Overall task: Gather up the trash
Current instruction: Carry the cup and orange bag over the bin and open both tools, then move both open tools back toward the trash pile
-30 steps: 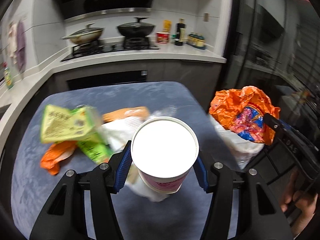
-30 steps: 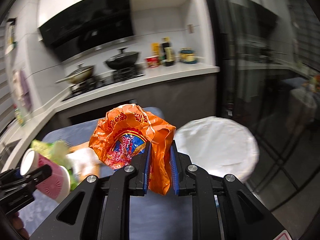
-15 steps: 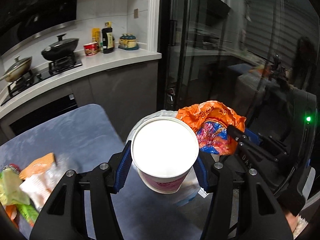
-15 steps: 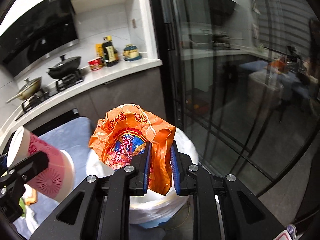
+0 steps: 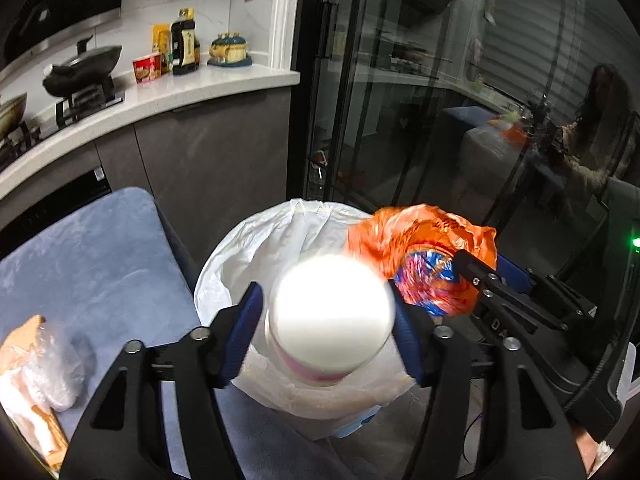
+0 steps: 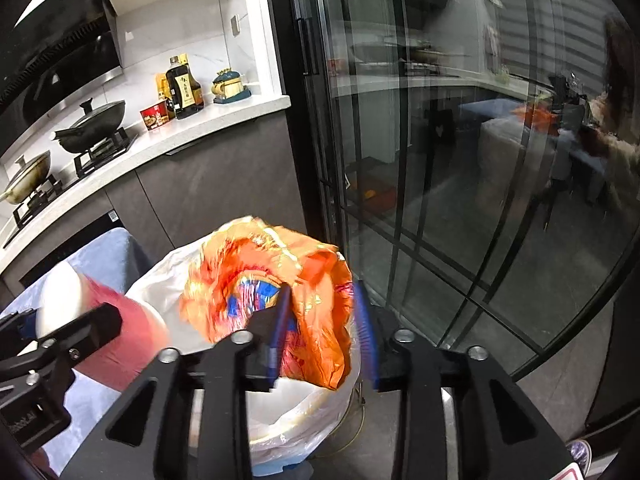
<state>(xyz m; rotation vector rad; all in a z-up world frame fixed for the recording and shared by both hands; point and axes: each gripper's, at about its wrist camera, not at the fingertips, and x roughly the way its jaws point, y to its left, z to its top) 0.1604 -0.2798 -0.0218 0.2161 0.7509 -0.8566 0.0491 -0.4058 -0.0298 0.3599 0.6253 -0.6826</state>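
Note:
My left gripper holds the pink and white noodle cup over the white-lined trash bin; the cup is blurred and gaps show beside both pads. My right gripper has its jaws spread wide, and the orange snack bag hangs blurred between them over the bin. The cup also shows at the left of the right wrist view, and the bag at the right of the left wrist view.
A blue-grey table lies left of the bin with clear and orange wrappers at its left edge. A kitchen counter with woks and bottles stands behind. Glass sliding doors stand to the right.
Both grippers swung right from the table to above the bin. The right jaws have opened around the orange bag, and the left jaws have loosened around the cup.

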